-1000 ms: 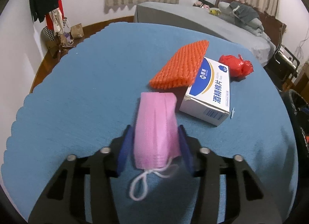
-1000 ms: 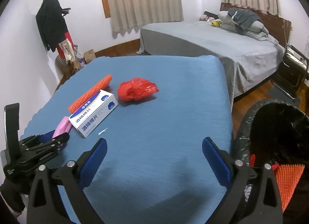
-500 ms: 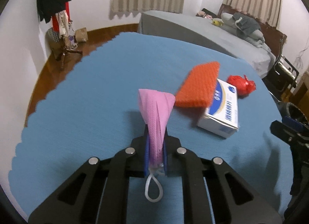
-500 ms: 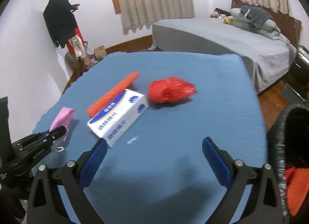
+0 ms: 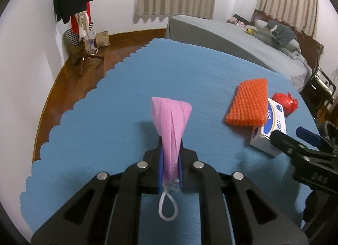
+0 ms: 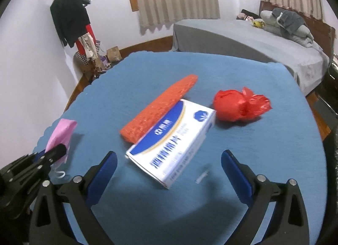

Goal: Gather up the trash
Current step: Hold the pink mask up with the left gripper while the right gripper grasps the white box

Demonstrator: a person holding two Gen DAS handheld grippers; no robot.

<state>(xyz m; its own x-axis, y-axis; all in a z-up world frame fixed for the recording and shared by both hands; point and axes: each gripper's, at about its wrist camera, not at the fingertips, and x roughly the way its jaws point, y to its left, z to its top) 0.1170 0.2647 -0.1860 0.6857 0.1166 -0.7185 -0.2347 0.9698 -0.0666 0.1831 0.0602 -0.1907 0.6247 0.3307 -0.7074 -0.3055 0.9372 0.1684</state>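
The pink face mask point(image 5: 171, 126) is pinched between the closed pads of the left gripper point(image 5: 170, 166), folded upright into a narrow fan with its white ear loop point(image 5: 168, 208) hanging below the jaws; it appears to be lifted clear of the blue tablecloth point(image 5: 126, 101), presumably so that it can be carried off as trash. The right gripper point(image 6: 169, 169) is held wide open and empty over the white and blue box point(image 6: 173, 141), which seems to be the next piece lined up. The orange foam net point(image 6: 160, 111) lies against the box's far side, partly under it, and the red plastic bag point(image 6: 238, 105) sits just beside the box's far corner. A small scrap point(image 6: 201, 176) lies near the box. Bare cloth is left all round the pile, while the scalloped edge point(image 5: 69, 114) runs close on the left.
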